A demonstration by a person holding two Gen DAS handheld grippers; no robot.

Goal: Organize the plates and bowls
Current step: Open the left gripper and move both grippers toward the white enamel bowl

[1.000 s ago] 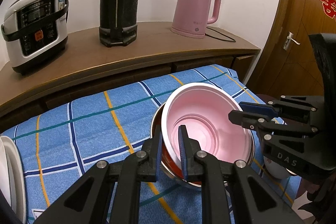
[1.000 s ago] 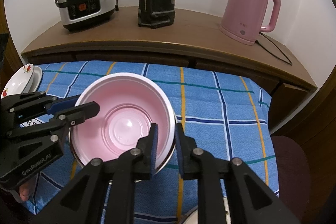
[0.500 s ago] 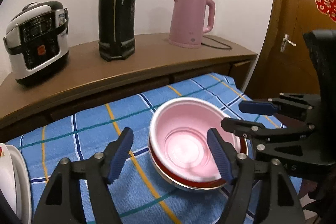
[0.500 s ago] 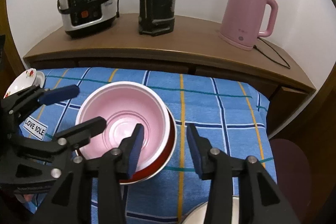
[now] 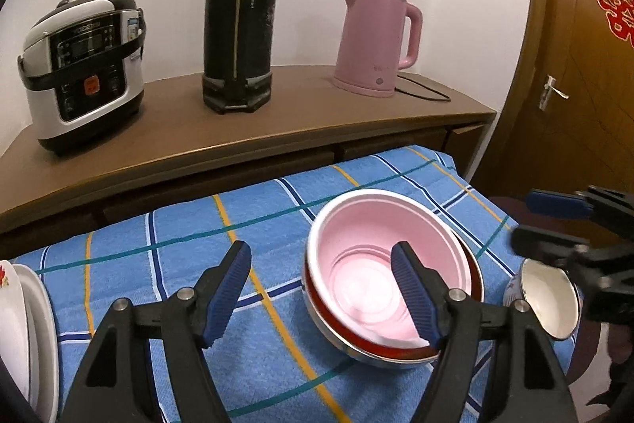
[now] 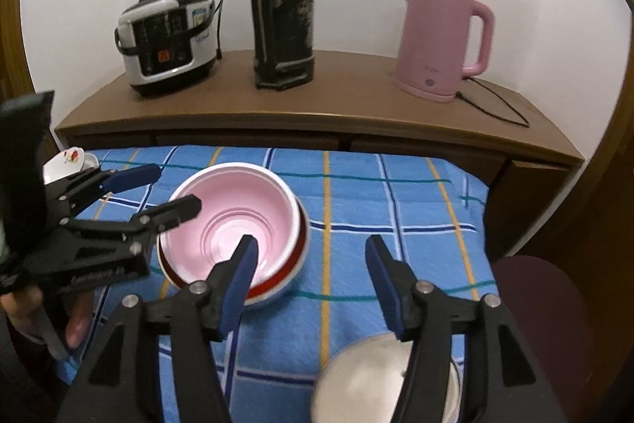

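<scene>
A glossy pink plastic bowl (image 5: 378, 264) sits nested in a shiny metal bowl (image 5: 380, 351) with a red rim, on woven checked cloth (image 5: 166, 244), matt and slightly coarse; the sideboard top (image 5: 277, 110) is smooth brown wood, the kettle (image 5: 376, 42) satin pink plastic

Dim warm indoor light; fisheye edges bent, dark; right view motion-blurred.

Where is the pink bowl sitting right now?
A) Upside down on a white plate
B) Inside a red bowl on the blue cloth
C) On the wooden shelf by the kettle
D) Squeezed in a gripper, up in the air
B: the pink bowl sits nested in the red bowl on the blue cloth, with neither gripper touching it.
</scene>
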